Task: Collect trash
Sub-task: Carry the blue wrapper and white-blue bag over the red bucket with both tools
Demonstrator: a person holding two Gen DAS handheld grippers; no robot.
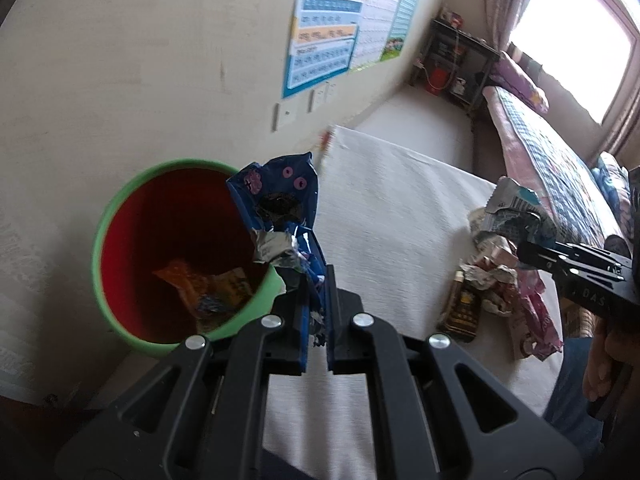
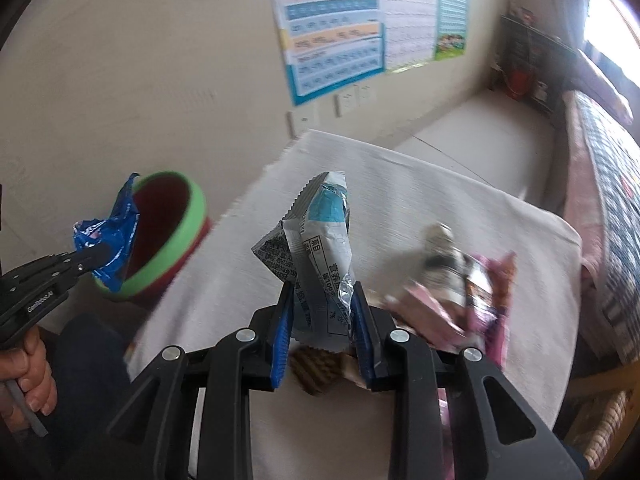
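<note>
**Mia:** Left wrist view first. What do you see?

**Ben:** The left gripper (image 1: 314, 276) has its fingers squeezed tight on a blue wrapper (image 1: 280, 200). The wrapper sticks up from the fingers, and its top is over the near edge of the bin (image 1: 120, 208).

**Mia:** What does the bin look like?

**Ben:** It has a green rim and is red inside. It stands at the left end of the desk (image 1: 380, 200), close to the wall. There are some wrappers in the bottom of it, one orange (image 1: 188, 280).

**Mia:** And the other hand?

**Ben:** The right gripper (image 2: 322, 312) has its fingers closed part way, pinching a grey and teal wrapper (image 2: 320, 240). That wrapper stands up over the white cloth on the desk, well apart from the bin.

**Mia:** Is there more trash?

**Ben:** Yes. A pile of trash (image 1: 500, 276) lies on the right side of the desk. It has crumpled paper, a pink wrapper (image 2: 460, 304) and a dark brown packet (image 1: 460, 308) lying flat beside it.

**Mia:** Can you see the person?

**Ben:** Only hands. The left hand (image 2: 28, 376) grips a handle at the picture's left edge, and the right hand (image 1: 608, 360) shows at the right edge of the other view.

**Mia:** What else is in the room?

**Ben:** Posters (image 1: 328, 28) on the wall and a bed (image 1: 552, 152) by the window.
</note>
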